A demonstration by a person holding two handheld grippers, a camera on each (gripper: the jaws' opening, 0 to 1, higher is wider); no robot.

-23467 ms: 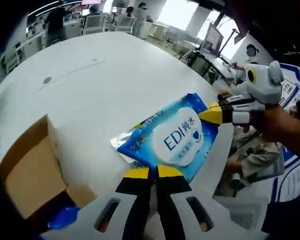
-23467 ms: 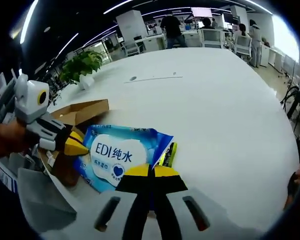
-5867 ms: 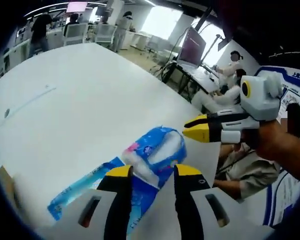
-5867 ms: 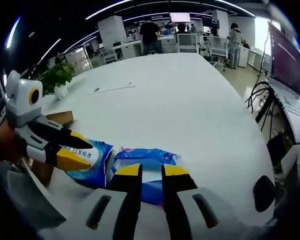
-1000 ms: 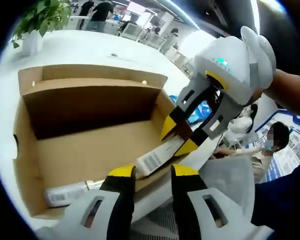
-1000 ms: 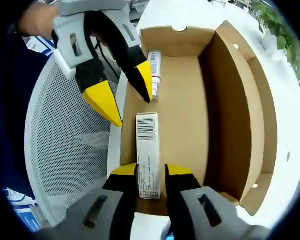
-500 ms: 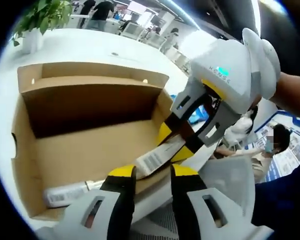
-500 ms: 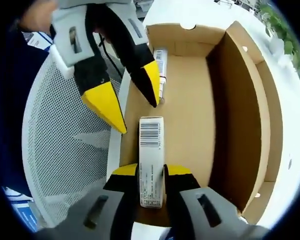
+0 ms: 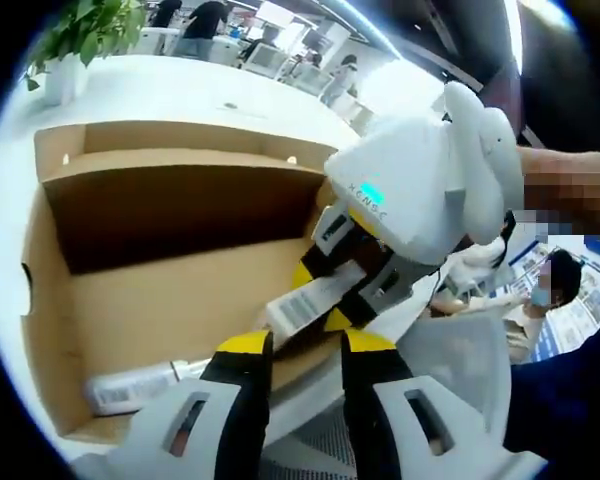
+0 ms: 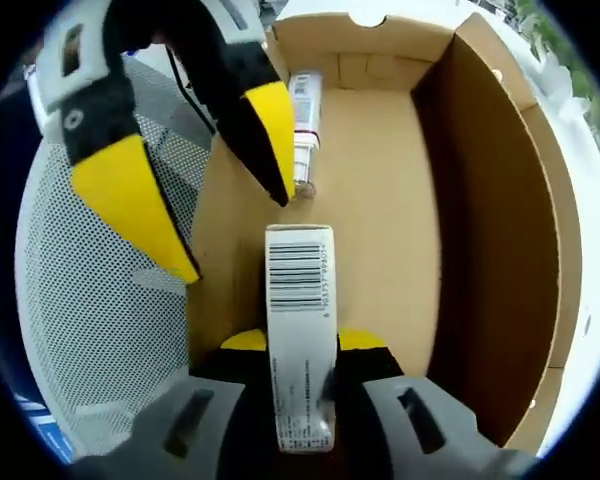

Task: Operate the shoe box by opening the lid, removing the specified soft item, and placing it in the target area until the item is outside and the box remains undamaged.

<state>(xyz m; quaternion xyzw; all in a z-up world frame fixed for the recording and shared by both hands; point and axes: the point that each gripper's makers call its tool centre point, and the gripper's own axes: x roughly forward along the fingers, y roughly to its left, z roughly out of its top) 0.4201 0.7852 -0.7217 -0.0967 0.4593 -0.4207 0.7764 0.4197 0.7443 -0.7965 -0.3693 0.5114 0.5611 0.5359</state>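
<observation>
Removal step under way. At near left corner of open shoe box [image 9: 170,300]: small tube-like item [image 9: 130,385] on the floor. Left gripper [image 9: 298,345] open, empty, poised over near wall. Barcoded white carton [image 10: 300,330] clamped by right gripper [image 10: 302,345], raised above box floor. Next: straight lift past near wall; ample open room inside box, worktop [image 9: 180,100] beyond.

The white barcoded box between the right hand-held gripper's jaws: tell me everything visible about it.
The white barcoded box is a slim, long carton, apparently cardboard, with a black barcode at its far end and fine print nearer the camera. The right hand-held gripper is shut on it, holding it above the floor of the open shoe box. It looks intact and points into the shoe box.
</observation>
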